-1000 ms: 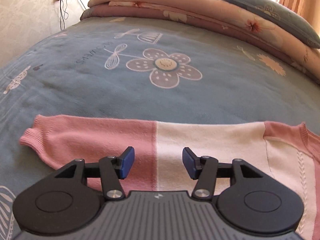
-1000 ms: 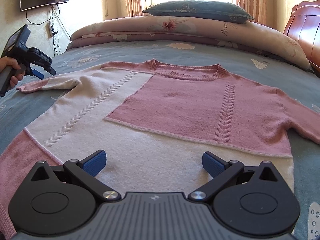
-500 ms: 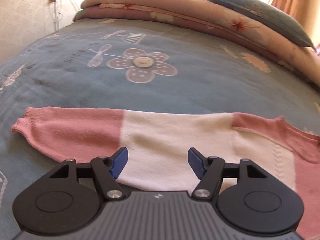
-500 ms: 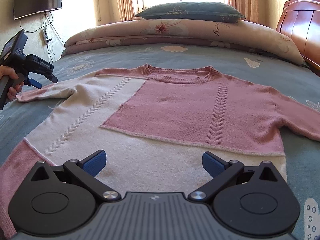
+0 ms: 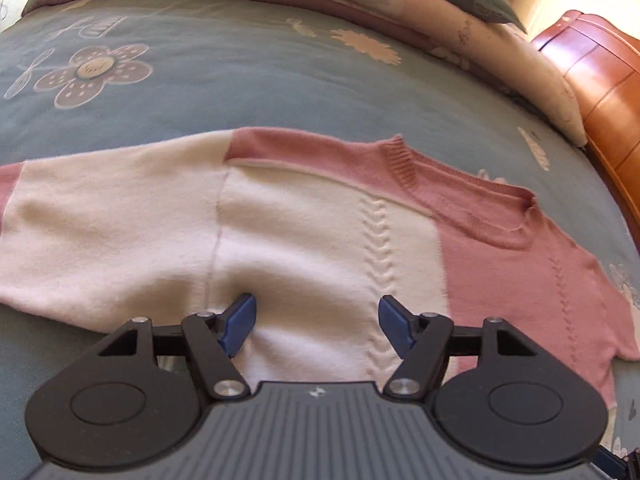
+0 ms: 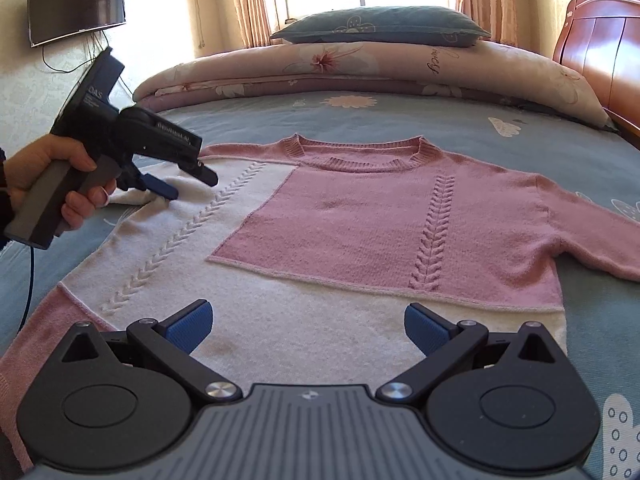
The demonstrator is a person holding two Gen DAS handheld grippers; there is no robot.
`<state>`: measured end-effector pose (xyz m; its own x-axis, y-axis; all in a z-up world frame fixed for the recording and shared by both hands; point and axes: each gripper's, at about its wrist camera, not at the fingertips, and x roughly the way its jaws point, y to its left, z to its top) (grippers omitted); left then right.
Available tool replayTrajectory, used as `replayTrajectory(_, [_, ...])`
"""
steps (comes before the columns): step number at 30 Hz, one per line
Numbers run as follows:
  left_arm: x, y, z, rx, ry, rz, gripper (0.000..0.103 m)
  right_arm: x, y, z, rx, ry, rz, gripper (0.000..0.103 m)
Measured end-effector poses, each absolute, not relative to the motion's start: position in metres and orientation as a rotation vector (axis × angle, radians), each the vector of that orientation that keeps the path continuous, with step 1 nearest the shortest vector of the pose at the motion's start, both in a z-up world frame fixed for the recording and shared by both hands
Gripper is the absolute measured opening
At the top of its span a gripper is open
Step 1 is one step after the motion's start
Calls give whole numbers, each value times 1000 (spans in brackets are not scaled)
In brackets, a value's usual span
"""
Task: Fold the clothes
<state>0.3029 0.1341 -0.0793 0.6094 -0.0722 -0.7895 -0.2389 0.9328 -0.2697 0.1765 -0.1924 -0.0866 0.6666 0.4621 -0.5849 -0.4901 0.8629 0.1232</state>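
Across the blue floral bedspread [image 6: 400, 120] a pink-and-cream knit sweater [image 6: 360, 220] lies flat, soft, limp and likely stretchy, best pinched at shoulder or hem, with left gripper [image 5: 316, 322] and right gripper [image 6: 306, 326] both agape, holding nothing

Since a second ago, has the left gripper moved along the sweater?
Yes. In the right wrist view the left gripper has come in from the sleeve cuff to the cream shoulder of the sweater, nearer the collar; its jaws are open.

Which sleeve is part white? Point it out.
The sleeve beside the left gripper: white from the shoulder, pink toward the cuff. The other sleeve is pink all along.
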Motion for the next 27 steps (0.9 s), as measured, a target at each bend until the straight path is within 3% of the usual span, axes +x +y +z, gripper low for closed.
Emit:
replayTrajectory(6, [285, 165, -68, -476, 871, 47, 65, 174, -192, -83, -48, 635, 543, 103])
replayTrajectory(11, [283, 160, -51, -515, 841, 0, 73, 175, -192, -83, -42, 638, 540, 103])
replayTrajectory(16, [283, 146, -71, -475, 921, -2, 74, 176, -193, -83, -40, 639, 533, 103])
replayTrajectory(20, [270, 154, -71, -460, 917, 61, 65, 177, -194, -82, -38, 636, 527, 103])
replayTrajectory(27, [242, 144, -48, -454, 877, 16, 74, 172, -195, -75, -34, 612, 539, 103])
